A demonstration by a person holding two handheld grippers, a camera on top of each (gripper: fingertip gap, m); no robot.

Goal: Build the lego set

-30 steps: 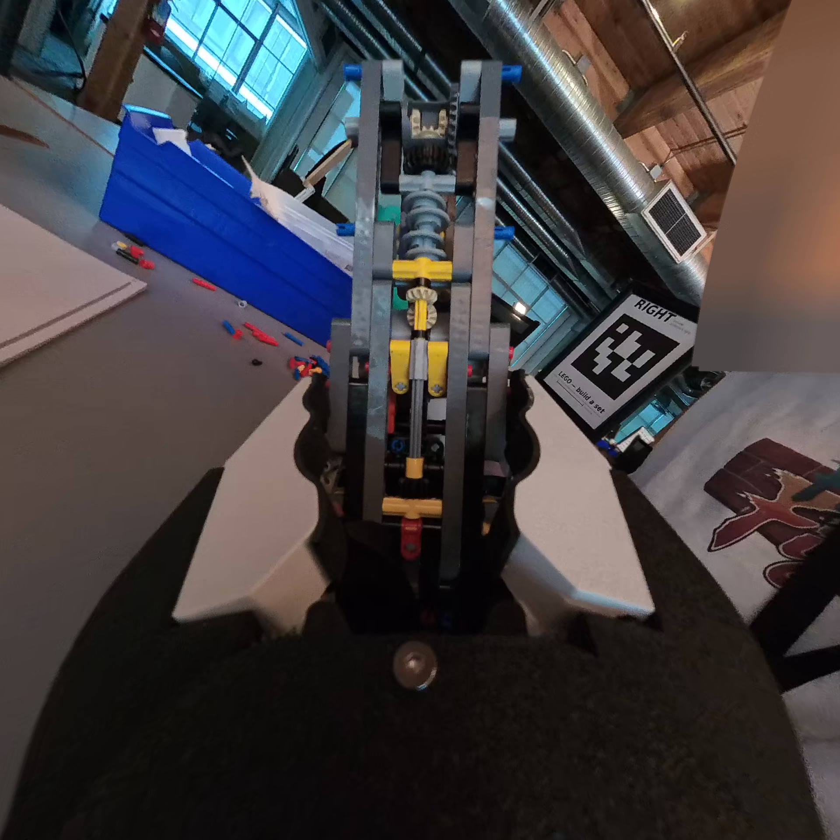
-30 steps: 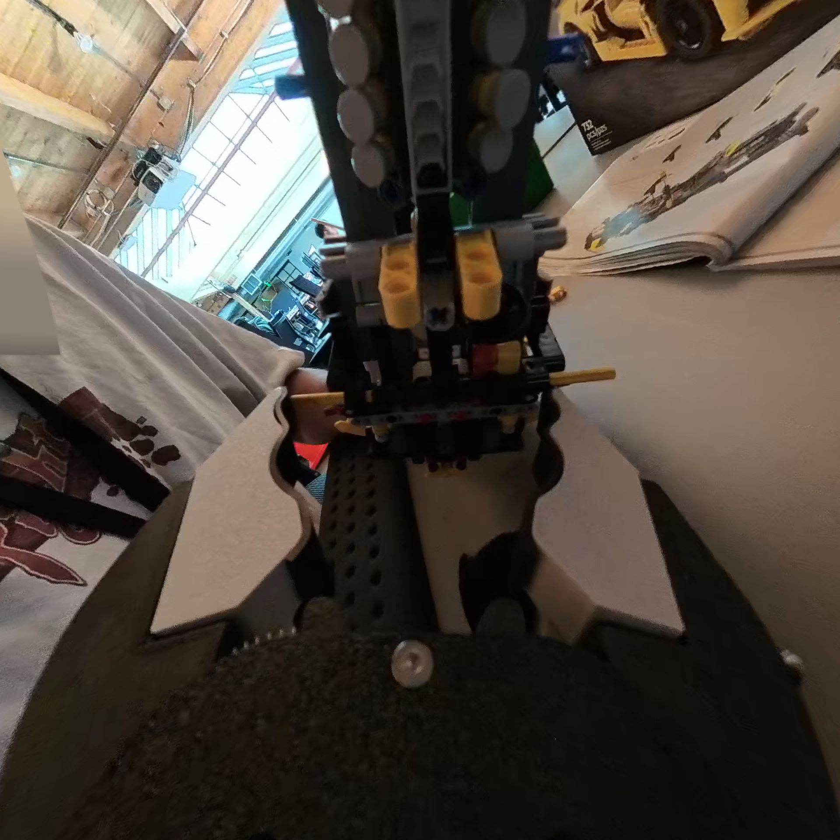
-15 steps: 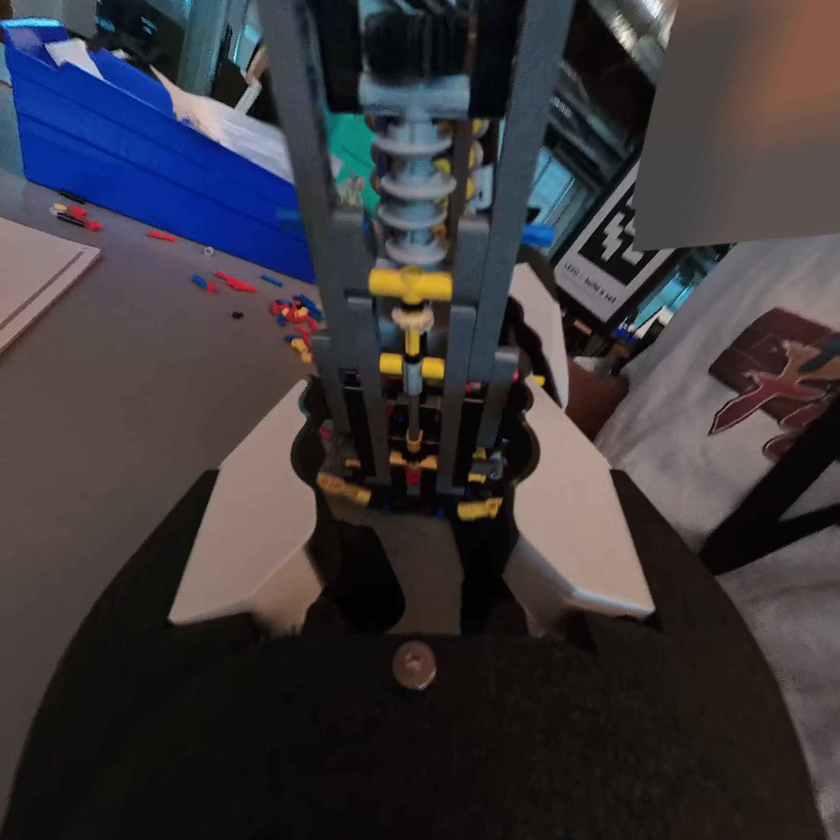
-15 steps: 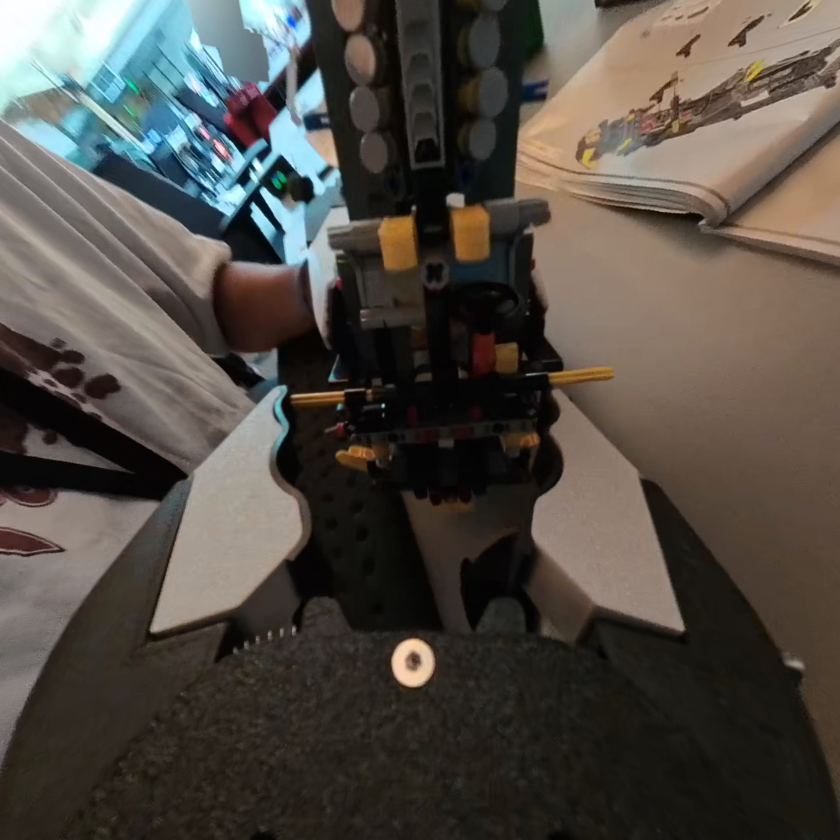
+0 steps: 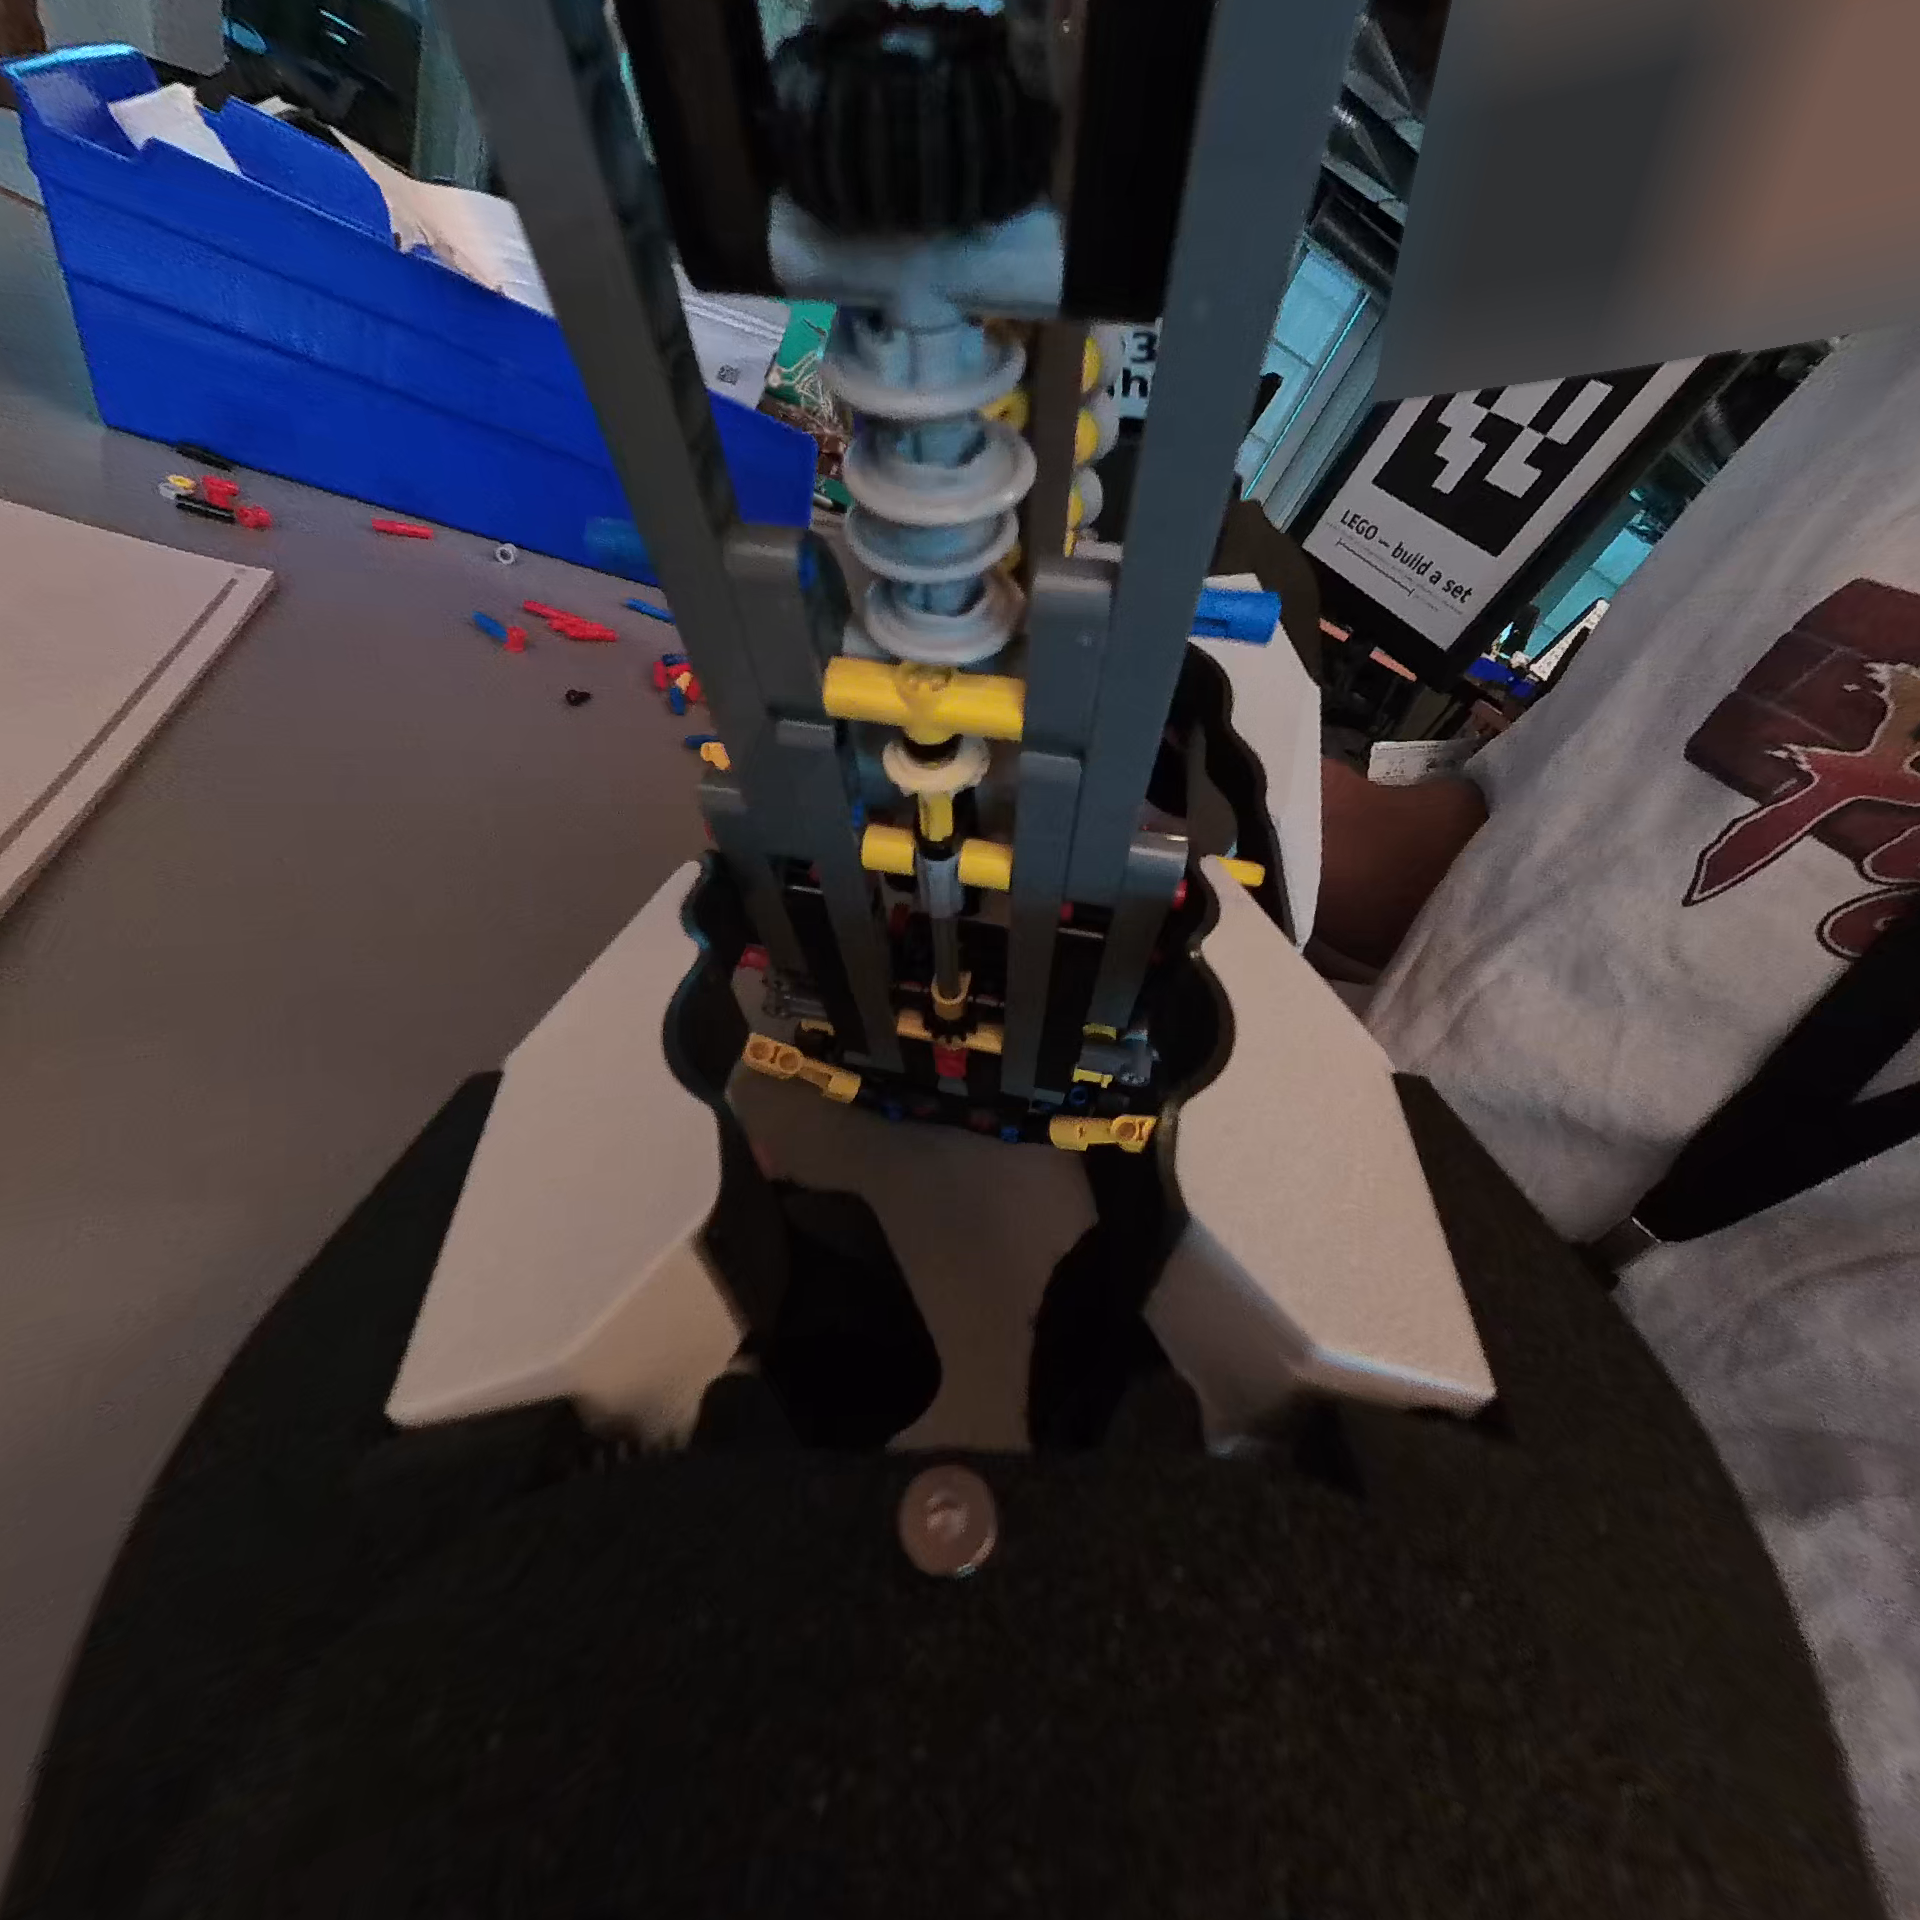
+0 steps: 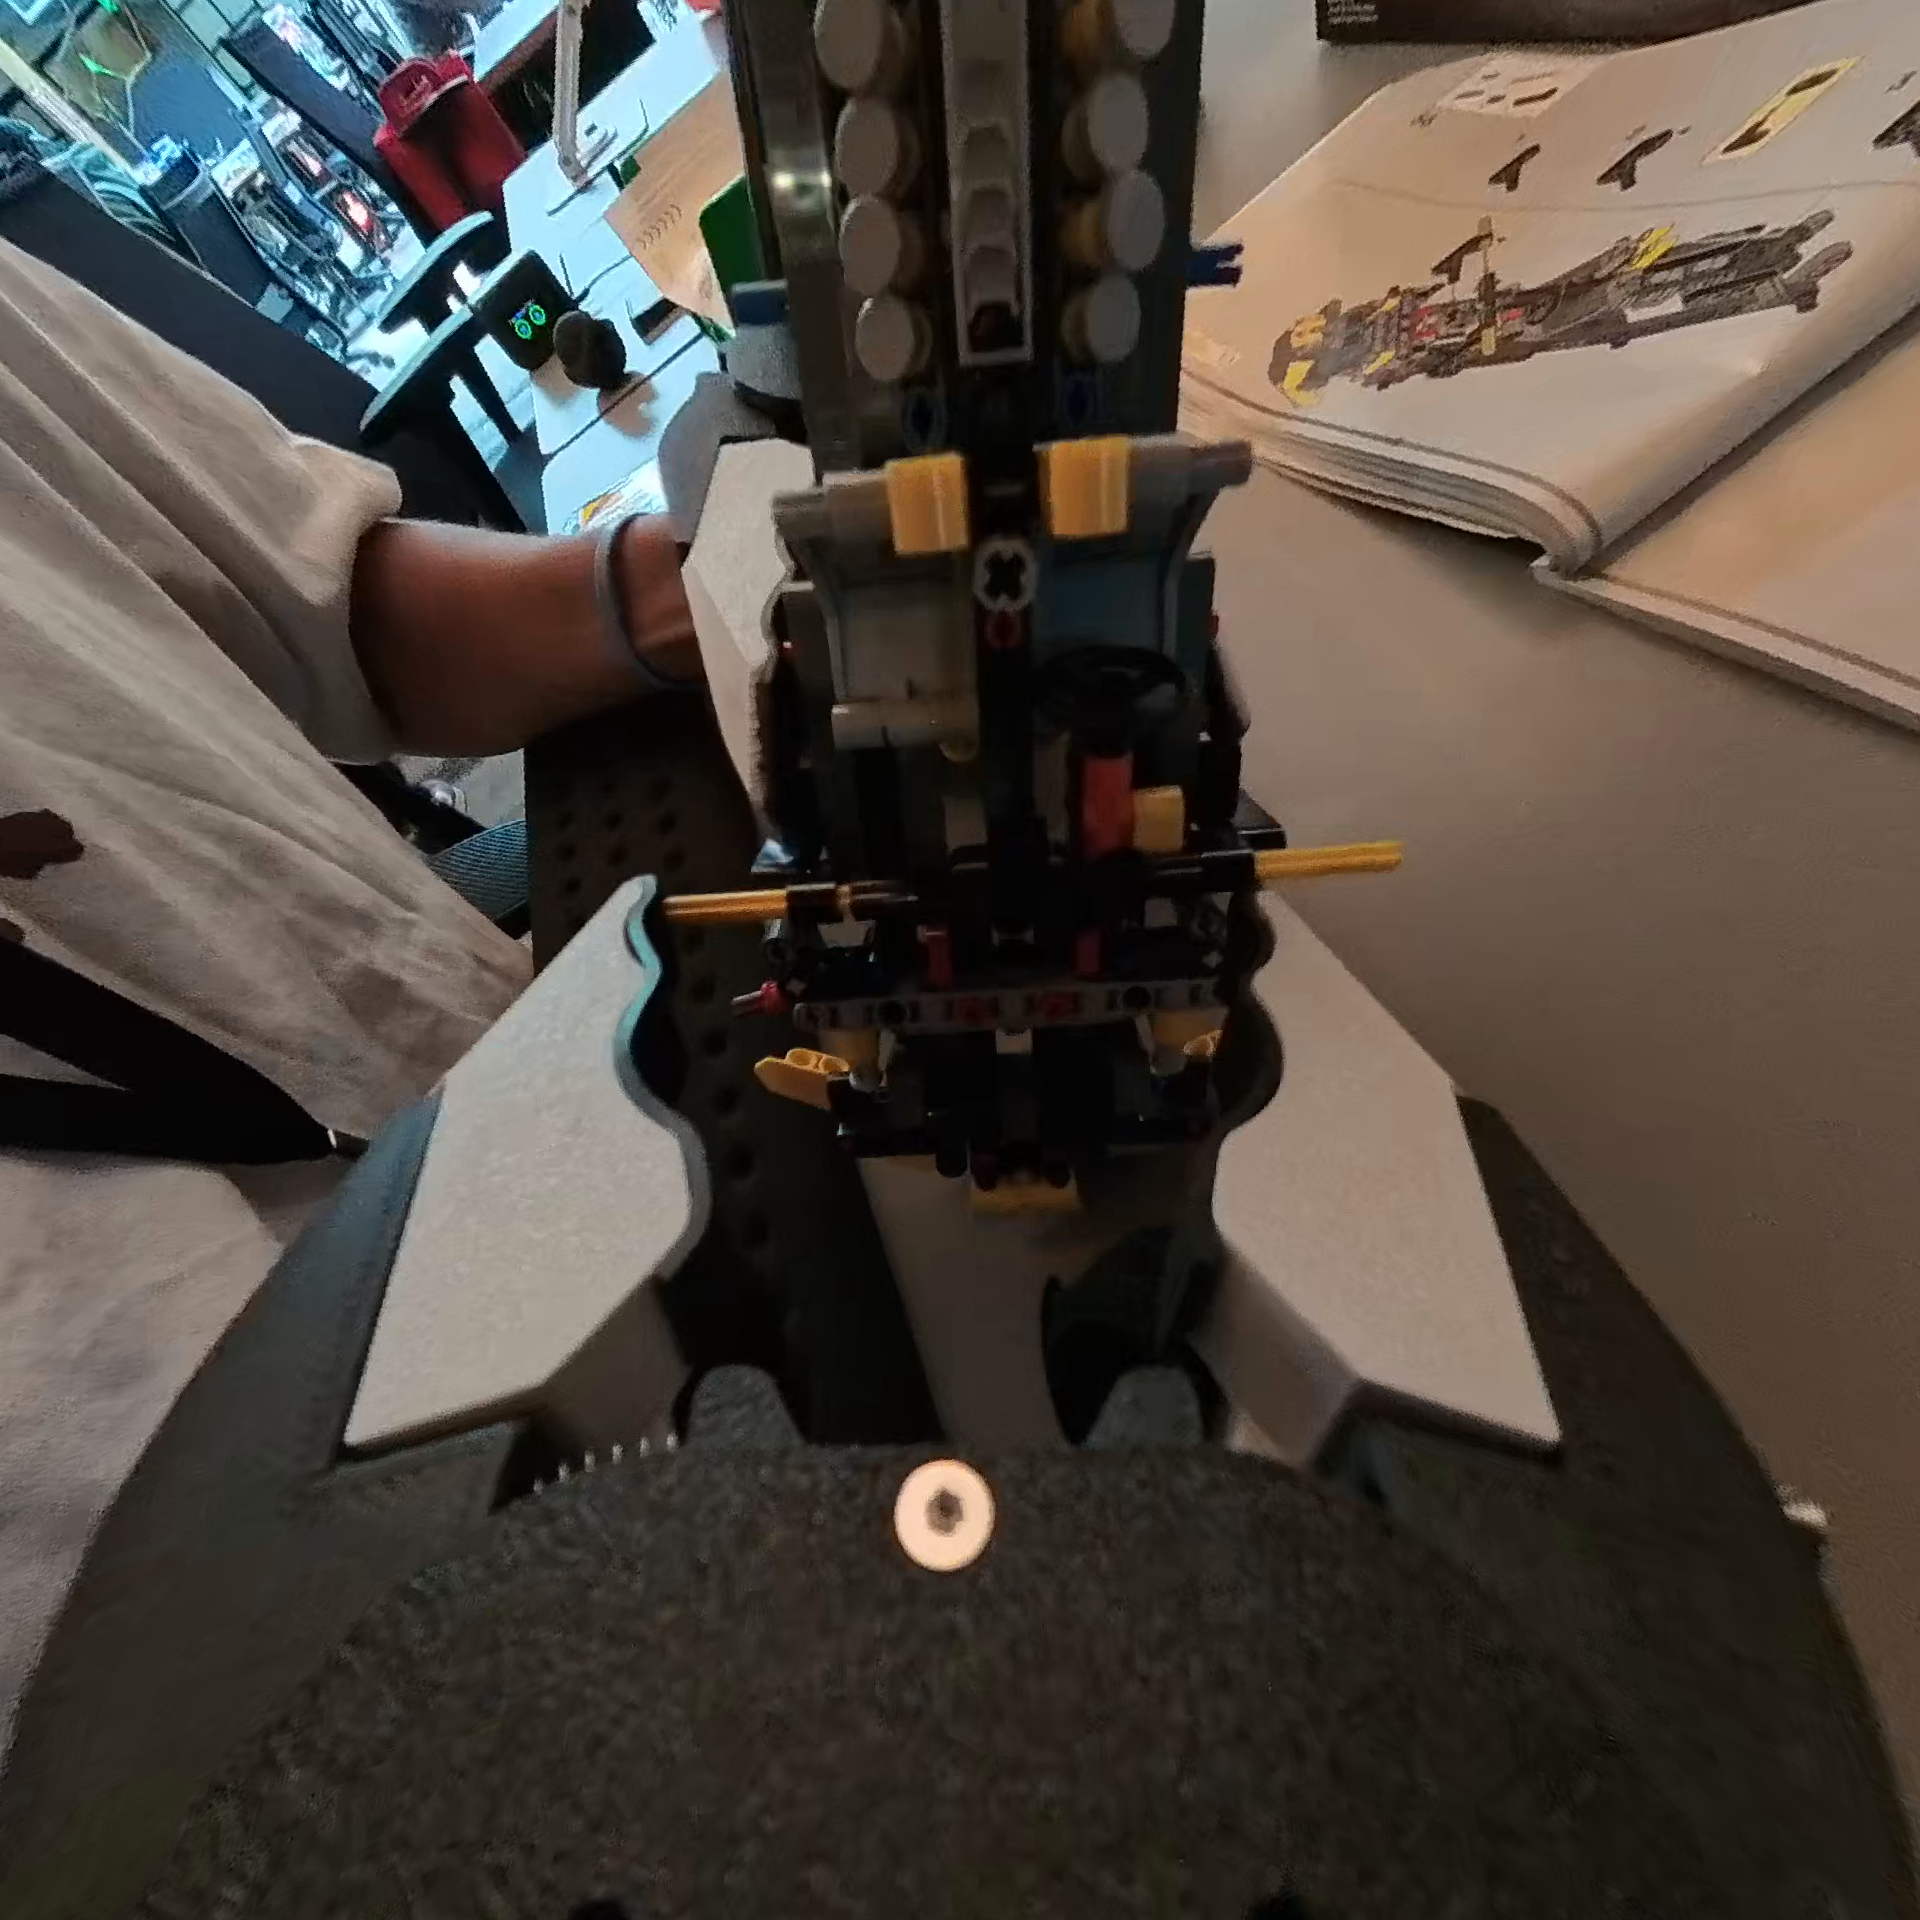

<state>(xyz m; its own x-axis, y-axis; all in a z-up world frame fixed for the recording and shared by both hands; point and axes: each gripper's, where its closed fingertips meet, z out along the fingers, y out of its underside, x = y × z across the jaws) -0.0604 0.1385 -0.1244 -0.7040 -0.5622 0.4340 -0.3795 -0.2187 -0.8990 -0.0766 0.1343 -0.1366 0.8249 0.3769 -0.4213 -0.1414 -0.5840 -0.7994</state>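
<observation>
A long dark grey Lego chassis (image 5: 940, 790) with yellow parts and a grey spring stands up between my left gripper's (image 5: 945, 935) white fingers (image 5: 582, 1091), which are shut on its near end. The right wrist view shows its other face (image 6: 997, 727), with a steering wheel and a yellow axle. My right gripper (image 6: 951, 987) is shut on the same end. Each gripper's white finger shows just behind the chassis in the other's view: the right gripper's in the left wrist view (image 5: 1273, 717), the left gripper's in the right wrist view (image 6: 727, 561).
A blue bin (image 5: 312, 312) stands at the back left of the grey table (image 5: 312, 935), with loose small pieces (image 5: 561, 623) before it and a white board (image 5: 94, 655) at left. An open instruction booklet (image 6: 1558, 312) lies at right. A person's shirt (image 5: 1662, 831) and forearm (image 6: 499, 623) are close. Less than 4 cm separates the two grippers' tips.
The left gripper has slid back along the chassis from its middle to its near end. Both views have tilted down from the ceiling toward the table. The right gripper's hold looks unchanged.
</observation>
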